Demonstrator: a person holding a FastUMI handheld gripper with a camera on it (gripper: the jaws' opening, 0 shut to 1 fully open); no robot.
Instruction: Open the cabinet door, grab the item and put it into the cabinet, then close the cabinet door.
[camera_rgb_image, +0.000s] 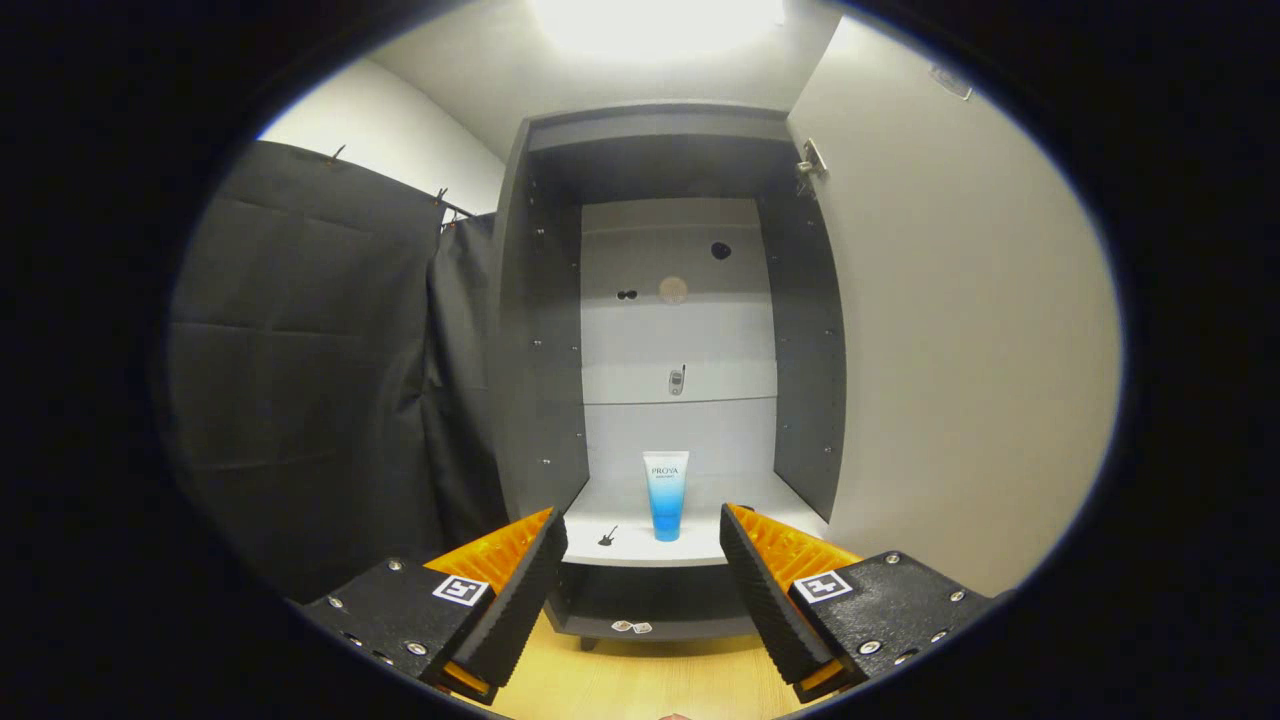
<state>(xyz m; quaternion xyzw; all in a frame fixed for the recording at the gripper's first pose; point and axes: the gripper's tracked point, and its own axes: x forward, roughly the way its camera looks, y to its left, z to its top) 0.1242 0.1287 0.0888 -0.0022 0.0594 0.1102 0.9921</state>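
A grey cabinet (540, 330) stands open ahead of me. Its pale door (960, 330) is swung out wide on the right side. A blue and white tube (666, 495) stands upright on its cap on the cabinet's white shelf (620, 548), near the shelf's front edge. My gripper (643, 545) is open, with nothing between its fingers. The tube stands beyond the fingertips, in line with the gap between them and apart from both.
A small dark sticker (607, 537) lies on the shelf left of the tube. The cabinet's back wall (680, 330) carries several small marks and holes. Black cloth (320, 400) hangs left of the cabinet. Light wooden floor (640, 680) shows below the fingers.
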